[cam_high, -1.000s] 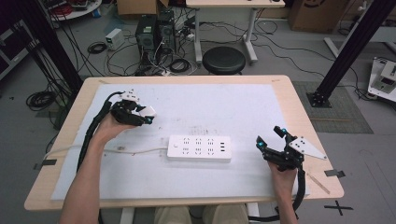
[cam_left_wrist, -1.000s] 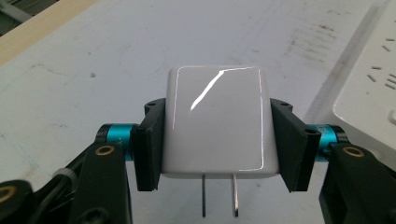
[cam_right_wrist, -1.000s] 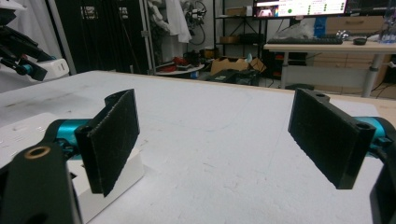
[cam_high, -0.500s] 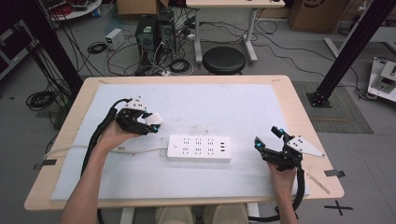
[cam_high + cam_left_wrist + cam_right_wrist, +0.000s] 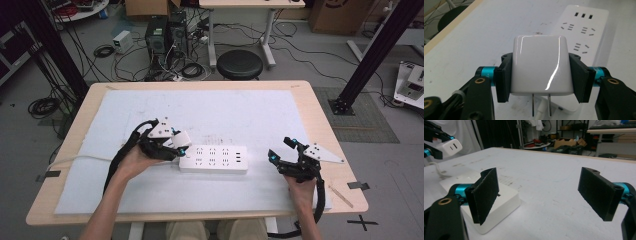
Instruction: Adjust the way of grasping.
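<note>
A white power strip (image 5: pixel 214 159) lies flat near the middle of the white mat, its sockets facing up (image 5: pixel 584 27). My left gripper (image 5: pixel 176 145) hovers at the strip's left end, shut on a white plug adapter (image 5: pixel 540 67) whose two metal prongs point down. The same adapter (image 5: pixel 449 147) appears far left in the right gripper view. My right gripper (image 5: pixel 280 157) stands open on the mat just right of the strip, with nothing between its pads (image 5: pixel 486 192). The strip's near end (image 5: pixel 499 205) lies beside the left pad.
A white cord (image 5: pixel 75 159) runs from the strip's left end off the table's left side. A white mat (image 5: pixel 250 115) covers most of the wooden table (image 5: pixel 320 105). Tape marks sit near the right edge (image 5: pixel 357 185). A stool (image 5: pixel 240 64) and cables stand beyond the far edge.
My left gripper has carried the white adapter rightward and toward me, from the mat's left part to the strip's left end. The right gripper has barely shifted.
</note>
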A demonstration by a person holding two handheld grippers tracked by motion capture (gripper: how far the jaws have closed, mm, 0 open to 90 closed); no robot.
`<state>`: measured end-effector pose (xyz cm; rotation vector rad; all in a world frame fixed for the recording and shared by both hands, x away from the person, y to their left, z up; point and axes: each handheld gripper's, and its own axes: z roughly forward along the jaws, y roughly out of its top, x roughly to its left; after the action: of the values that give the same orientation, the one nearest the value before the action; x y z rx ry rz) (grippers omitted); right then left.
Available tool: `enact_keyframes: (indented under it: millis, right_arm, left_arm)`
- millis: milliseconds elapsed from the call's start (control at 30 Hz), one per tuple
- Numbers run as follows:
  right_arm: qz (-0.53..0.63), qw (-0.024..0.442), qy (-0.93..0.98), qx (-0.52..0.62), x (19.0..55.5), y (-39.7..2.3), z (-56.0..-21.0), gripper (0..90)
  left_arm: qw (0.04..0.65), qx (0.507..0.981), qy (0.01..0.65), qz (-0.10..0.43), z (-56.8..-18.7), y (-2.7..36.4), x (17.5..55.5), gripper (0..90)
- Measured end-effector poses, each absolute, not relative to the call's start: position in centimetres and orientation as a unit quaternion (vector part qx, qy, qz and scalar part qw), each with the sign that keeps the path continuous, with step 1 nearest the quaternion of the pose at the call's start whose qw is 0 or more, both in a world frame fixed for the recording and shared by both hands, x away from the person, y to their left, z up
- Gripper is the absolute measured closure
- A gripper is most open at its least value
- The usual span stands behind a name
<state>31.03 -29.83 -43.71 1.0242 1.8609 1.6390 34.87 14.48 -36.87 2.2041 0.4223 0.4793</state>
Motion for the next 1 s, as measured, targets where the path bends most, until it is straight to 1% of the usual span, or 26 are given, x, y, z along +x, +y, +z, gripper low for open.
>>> enact_keyframes:
  millis: [100,133,167,200,267,367,433,467,500,600,700,733,767,800,833,867,900,933,967,1000]
  right_arm:
    - [0.624,0.193,0.669,0.355,30.8,-30.0,-43.4,17.2]
    - [0.624,0.193,0.669,0.355,30.8,-30.0,-43.4,17.2]
    - [0.631,0.177,0.672,0.345,30.7,-29.9,-43.1,17.2]
    - [0.631,0.177,0.672,0.345,30.7,-29.9,-43.1,17.2]
    - [0.640,0.152,0.677,0.331,30.6,-29.7,-42.6,17.2]
    - [0.640,0.144,0.689,0.308,30.6,-29.0,-41.7,17.2]
    - [0.639,0.141,0.693,0.301,30.6,-28.7,-41.3,17.2]
    - [0.634,0.149,0.704,0.282,30.5,-27.6,-40.4,17.2]
    - [0.634,0.149,0.704,0.282,30.5,-27.6,-40.4,17.2]
    - [0.629,0.141,0.715,0.272,30.4,-26.6,-39.9,17.2]
    - [0.619,0.123,0.730,0.260,30.6,-25.6,-39.5,17.2]
    - [0.619,0.123,0.730,0.260,30.6,-25.6,-39.5,17.2]
    - [0.618,0.119,0.733,0.258,30.6,-25.4,-39.5,17.2]
    - [0.615,0.101,0.741,0.251,30.7,-24.7,-39.4,17.2]
    - [0.613,0.094,0.744,0.249,30.7,-24.4,-39.4,17.2]
    - [0.613,0.094,0.744,0.249,30.7,-24.4,-39.4,17.2]
    - [0.616,0.074,0.745,0.244,31.0,-23.8,-39.4,17.2]
    - [0.617,0.063,0.747,0.242,31.1,-23.6,-39.5,17.3]
    - [0.619,0.054,0.747,0.237,31.2,-23.4,-39.5,17.4]
    - [0.619,0.054,0.747,0.237,31.2,-23.4,-39.5,17.4]
  left_arm:
    - [0.413,0.873,0.146,0.214,-37.0,13.1,33.4,42.6]
    - [0.413,0.873,0.146,0.214,-37.0,13.1,33.4,42.6]
    - [0.414,0.870,0.135,0.231,-37.2,12.4,32.7,42.6]
    - [0.414,0.870,0.135,0.231,-37.2,12.4,32.7,42.6]
    - [0.415,0.868,0.126,0.244,-37.5,11.8,32.1,42.6]
    - [0.407,0.867,0.113,0.264,-38.1,11.0,31.3,42.6]
    - [0.409,0.865,0.111,0.267,-38.3,10.7,31.1,42.6]
    - [0.411,0.860,0.102,0.286,-38.8,10.1,30.4,42.6]
    - [0.411,0.860,0.102,0.286,-38.8,10.1,30.4,42.5]
    - [0.410,0.851,0.088,0.317,-39.1,9.3,29.4,42.6]
    - [0.401,0.844,0.073,0.348,-39.2,8.8,28.6,42.6]
    - [0.401,0.844,0.073,0.348,-39.2,8.8,28.6,42.6]
    - [0.398,0.836,0.064,0.372,-39.3,8.3,28.1,42.6]
    - [0.396,0.832,0.059,0.384,-39.4,8.0,27.9,42.5]
    - [0.395,0.828,0.053,0.395,-39.5,7.8,27.6,42.5]
    - [0.395,0.828,0.053,0.395,-39.5,7.8,27.6,42.5]
    - [0.389,0.817,0.038,0.423,-39.7,7.1,27.0,42.6]
    - [0.389,0.812,0.032,0.434,-39.8,6.8,26.8,42.6]
    - [0.387,0.808,0.026,0.443,-39.9,6.6,26.5,42.6]
    - [0.387,0.808,0.026,0.443,-39.9,6.6,26.5,42.6]
